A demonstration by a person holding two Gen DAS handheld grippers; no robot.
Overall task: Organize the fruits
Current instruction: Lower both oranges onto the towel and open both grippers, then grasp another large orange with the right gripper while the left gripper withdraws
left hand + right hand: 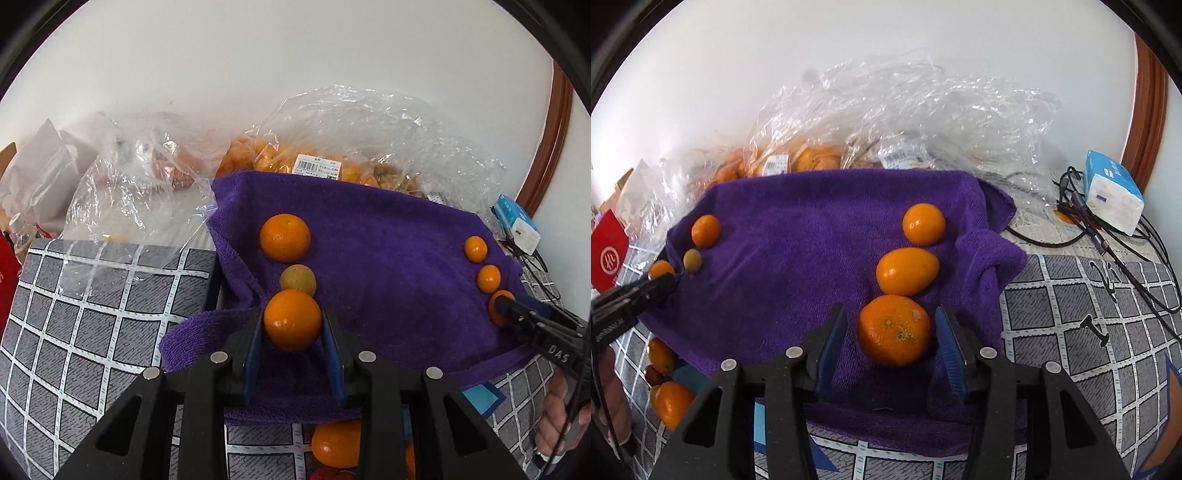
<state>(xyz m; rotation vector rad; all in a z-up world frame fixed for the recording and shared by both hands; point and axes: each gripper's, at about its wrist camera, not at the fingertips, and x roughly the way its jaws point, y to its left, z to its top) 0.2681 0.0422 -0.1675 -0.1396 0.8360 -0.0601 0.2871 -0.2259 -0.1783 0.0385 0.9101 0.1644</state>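
A purple towel point(388, 236) lies on the table, also in the right wrist view point(798, 229). My left gripper point(293, 325) is shut on an orange point(291, 319) at the towel's left side. Behind it lie a small yellowish fruit point(297, 280) and another orange point(284, 237). My right gripper point(892, 332) is open around a larger orange point(894, 329) resting on the towel, jaws apart from it. Behind that lie an oval orange fruit point(907, 270) and a round one point(923, 223).
Clear plastic bags of fruit point(325, 147) stand behind the towel by the wall. A tissue pack point(1113, 192) and black cables point(1108, 236) lie at the right. More oranges point(670, 404) lie off the towel's near left edge. The grey checked cloth point(92, 314) covers the table.
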